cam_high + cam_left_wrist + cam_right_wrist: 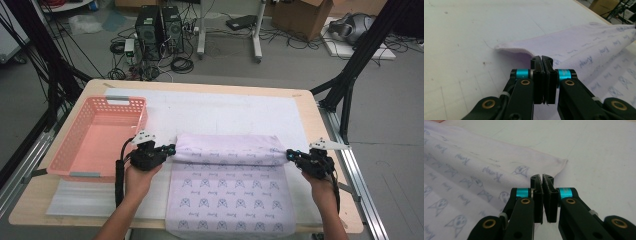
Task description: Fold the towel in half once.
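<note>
A lavender towel [227,190] printed with small faces lies on a white mat [225,110]. Its far part is doubled over toward me in a puffy fold. My left gripper [172,148] is at the left end of that fold and my right gripper [290,154] at the right end. In the left gripper view the left gripper [541,58] has its jaws pressed together on the towel [586,50] edge. In the right gripper view the right gripper [542,177] is likewise shut, on the towel [474,170] edge just short of a corner.
A pink plastic basket [67,142] stands on the table's left side, close to my left hand. The wooden table's right edge [312,120] is near my right gripper. Black frame struts, computers and cables stand on the floor beyond.
</note>
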